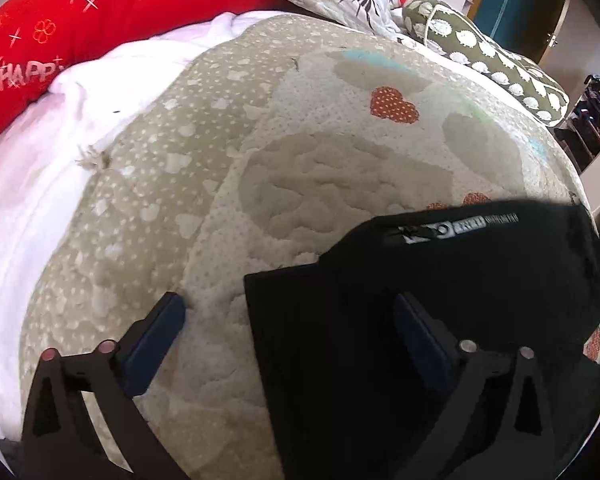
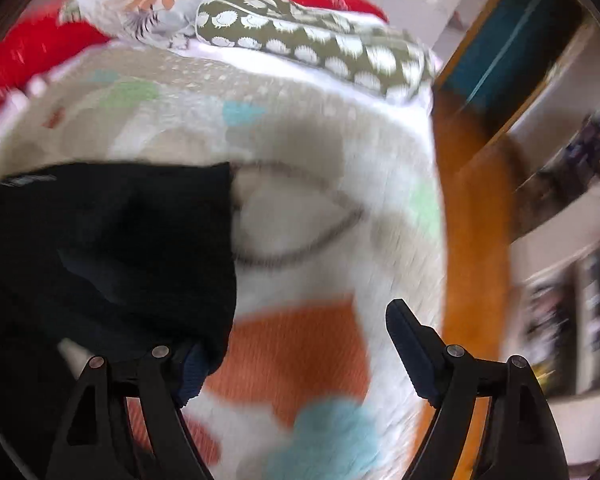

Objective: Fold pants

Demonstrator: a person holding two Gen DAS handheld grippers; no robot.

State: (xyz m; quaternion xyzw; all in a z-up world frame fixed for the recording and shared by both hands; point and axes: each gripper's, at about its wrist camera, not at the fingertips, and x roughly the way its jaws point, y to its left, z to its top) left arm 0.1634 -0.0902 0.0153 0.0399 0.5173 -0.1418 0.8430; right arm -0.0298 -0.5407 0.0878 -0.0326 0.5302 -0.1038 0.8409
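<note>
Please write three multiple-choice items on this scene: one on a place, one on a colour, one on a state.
1. Where do the folded black pants lie?
A. on the patterned beige quilt
B. on the floor
C. on a chair

2. What colour is the long lettered cushion?
A. blue
B. red
C. yellow

3. How do the left gripper's jaws stand?
A. shut on the pants
B. shut, empty
C. open

Key: 1 A, quilt shows around the pants; 2 B, plainly red; 3 C, fingers stand wide apart.

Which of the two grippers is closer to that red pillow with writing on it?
Left. The red pillow lies up the bed from the left gripper. The right gripper sits nearer the bed's floor-side edge, farther from it.
</note>
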